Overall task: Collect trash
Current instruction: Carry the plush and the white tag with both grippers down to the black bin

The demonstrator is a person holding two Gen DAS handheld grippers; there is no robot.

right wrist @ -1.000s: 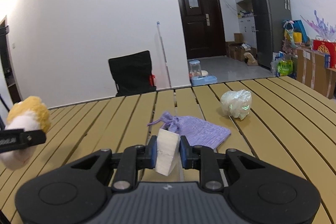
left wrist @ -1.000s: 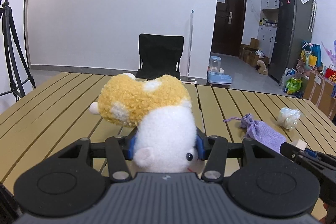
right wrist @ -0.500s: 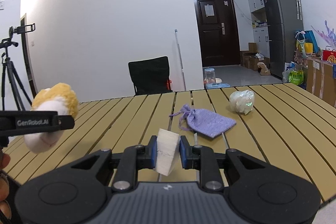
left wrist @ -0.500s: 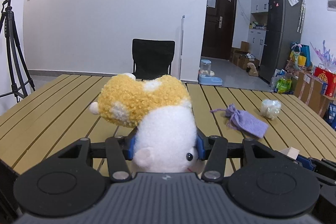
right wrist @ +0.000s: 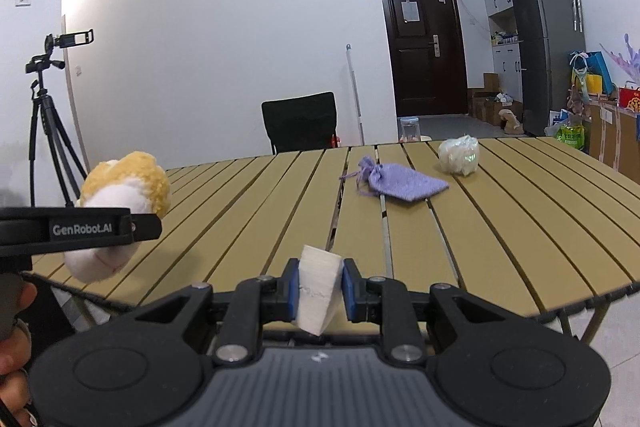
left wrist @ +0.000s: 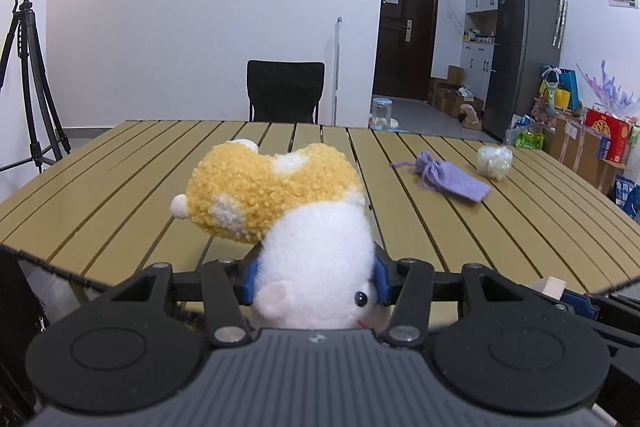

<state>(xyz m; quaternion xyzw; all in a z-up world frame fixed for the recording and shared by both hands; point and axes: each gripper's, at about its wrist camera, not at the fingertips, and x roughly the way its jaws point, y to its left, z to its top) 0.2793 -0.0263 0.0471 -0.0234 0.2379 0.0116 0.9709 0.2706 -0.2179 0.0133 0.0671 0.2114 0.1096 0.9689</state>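
Pouch [right wrist: 402,184] on table [right wrist: 500,247], ball [right wrist: 459,156] apparently behind-right

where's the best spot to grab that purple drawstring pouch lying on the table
Grip the purple pouch at its gathered neck, by the drawstring, coming from above with the jaws across the neck. The body lies flat on the slatted table, while the bunched neck stands a little proud, probably an easier pinch.

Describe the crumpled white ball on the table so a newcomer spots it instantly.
Start at the slatted wooden table and look to its far right part, toward the fridge. There the crumpled white ball sits just right of the purple drawstring pouch, apart from it. It is the only pale, rounded, glossy lump; the pouch is flat and fabric.
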